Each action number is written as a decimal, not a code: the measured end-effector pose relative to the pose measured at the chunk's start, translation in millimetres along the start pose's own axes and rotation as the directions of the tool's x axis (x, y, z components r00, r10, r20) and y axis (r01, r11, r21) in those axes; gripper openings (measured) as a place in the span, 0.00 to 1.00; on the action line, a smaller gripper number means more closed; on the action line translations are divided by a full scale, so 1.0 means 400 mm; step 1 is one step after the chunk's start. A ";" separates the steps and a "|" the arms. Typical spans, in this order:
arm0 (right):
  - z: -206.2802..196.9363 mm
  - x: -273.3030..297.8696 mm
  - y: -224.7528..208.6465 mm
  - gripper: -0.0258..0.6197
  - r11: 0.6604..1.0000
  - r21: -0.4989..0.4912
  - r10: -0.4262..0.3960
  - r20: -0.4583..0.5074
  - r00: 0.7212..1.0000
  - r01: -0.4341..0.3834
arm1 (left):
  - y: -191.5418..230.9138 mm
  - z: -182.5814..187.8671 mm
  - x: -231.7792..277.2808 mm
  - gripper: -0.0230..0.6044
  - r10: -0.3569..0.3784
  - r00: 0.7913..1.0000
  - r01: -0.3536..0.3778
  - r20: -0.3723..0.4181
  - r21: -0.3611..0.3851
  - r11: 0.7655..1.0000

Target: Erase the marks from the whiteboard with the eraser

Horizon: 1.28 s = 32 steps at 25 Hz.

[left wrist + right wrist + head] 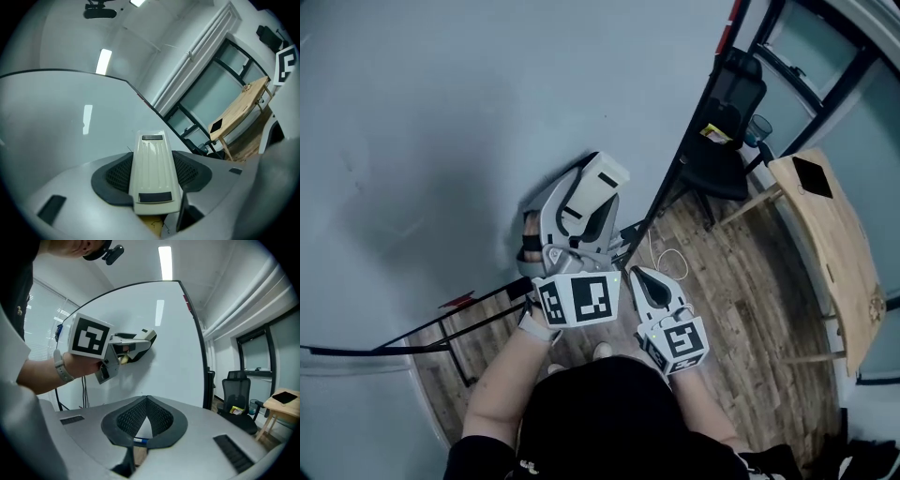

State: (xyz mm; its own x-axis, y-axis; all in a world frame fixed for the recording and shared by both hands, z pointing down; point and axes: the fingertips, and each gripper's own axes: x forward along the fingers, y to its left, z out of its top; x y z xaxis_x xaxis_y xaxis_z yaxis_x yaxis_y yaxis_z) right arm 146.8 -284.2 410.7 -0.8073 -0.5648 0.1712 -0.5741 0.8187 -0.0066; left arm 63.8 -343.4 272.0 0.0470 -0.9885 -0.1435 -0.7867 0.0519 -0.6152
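The whiteboard point(422, 141) fills the left of the head view and shows almost no marks. A thin dark stroke point(128, 148) lies beside the eraser's far end. My left gripper point(581, 202) is shut on the cream eraser point(600, 178), which stands lengthwise between the jaws point(152, 171). In the right gripper view, the left gripper point(126, 347) holds the eraser point(147, 337) at the board's surface point(178, 357); I cannot tell if they touch. My right gripper point(639, 275) hangs lower, to the right, jaws together with nothing held point(146, 399).
The board's black stand legs point(459, 328) spread over the wooden floor. A black office chair point(727, 122) and a light wooden table point(830, 234) stand to the right by dark-framed windows. A white cable point(670, 262) lies on the floor.
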 end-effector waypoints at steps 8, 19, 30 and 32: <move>-0.019 0.119 0.225 0.08 0.992 -0.018 0.126 -0.047 0.991 -0.127 | 0.100 -0.224 -0.233 0.45 -0.008 0.993 -0.008 -0.118 -0.137 0.991; -0.029 0.227 0.513 0.08 0.934 -0.065 0.347 -0.070 0.935 -0.351 | 0.188 -0.474 -0.617 0.45 0.036 0.946 -0.143 -0.323 -0.314 0.939; -0.006 0.277 0.740 0.08 0.847 -0.109 0.512 -0.101 0.853 -0.521 | 0.277 -0.554 -0.877 0.46 0.119 0.900 -0.271 -0.419 -0.323 0.907; 0.000 0.278 0.749 0.08 0.834 -0.113 0.531 -0.107 0.841 -0.541 | 0.278 -0.548 -0.885 0.46 0.131 0.898 -0.282 -0.420 -0.321 0.904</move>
State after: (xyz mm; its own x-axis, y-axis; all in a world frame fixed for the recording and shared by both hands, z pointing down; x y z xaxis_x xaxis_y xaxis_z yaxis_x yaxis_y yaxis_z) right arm -115.0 -101.6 427.9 -0.9689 -0.0291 0.2459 -0.0267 0.9996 0.0131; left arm -175.3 -18.8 424.1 -0.3195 -0.9405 0.1159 -0.9221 0.2804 -0.2667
